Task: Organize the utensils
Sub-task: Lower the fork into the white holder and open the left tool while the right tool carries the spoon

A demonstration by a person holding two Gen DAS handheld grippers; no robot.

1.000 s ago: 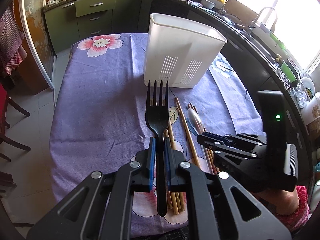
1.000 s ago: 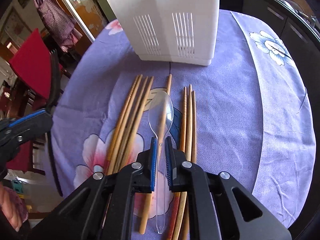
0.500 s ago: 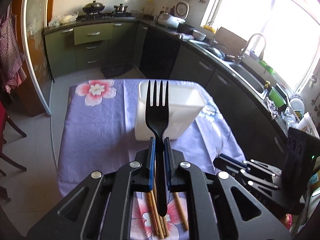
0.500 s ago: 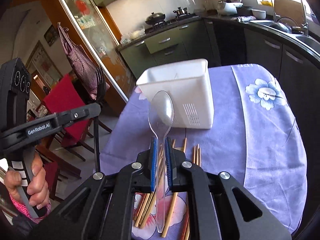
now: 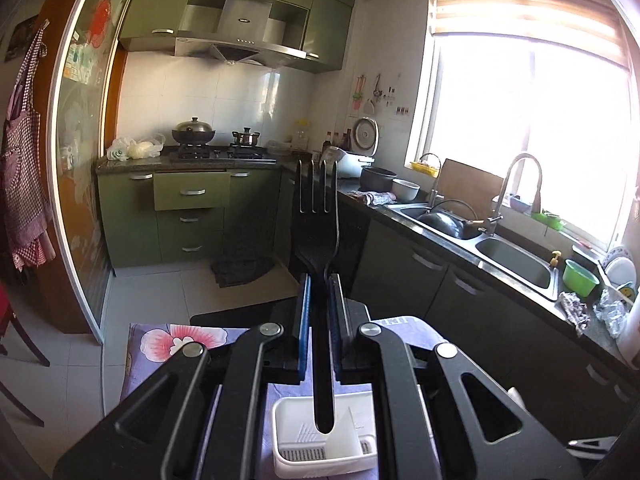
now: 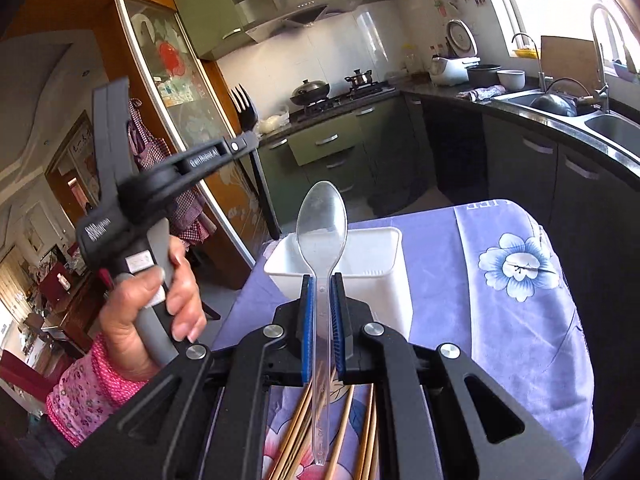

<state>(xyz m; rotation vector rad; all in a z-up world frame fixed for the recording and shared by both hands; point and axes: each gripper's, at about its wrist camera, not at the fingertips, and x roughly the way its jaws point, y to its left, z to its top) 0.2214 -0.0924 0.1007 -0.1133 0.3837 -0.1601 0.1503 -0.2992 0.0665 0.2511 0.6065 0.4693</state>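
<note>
Left gripper [image 5: 319,312] pinching fork [image 5: 316,216] above bin [image 5: 288,420], right gripper [image 6: 322,312] pinching spoon [image 6: 322,224], chopsticks [image 6: 296,432] on table [image 6: 500,320]

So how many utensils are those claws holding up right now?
2. A black fork is clamped upright in the left claw, and a clear plastic spoon in the right claw. More chopsticks lie underneath, partly hidden.

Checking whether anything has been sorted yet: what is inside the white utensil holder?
The white utensil holder shows only a slotted floor and a divider; no utensils visible inside. The black fork handle and claw fingers cover part of it.
</note>
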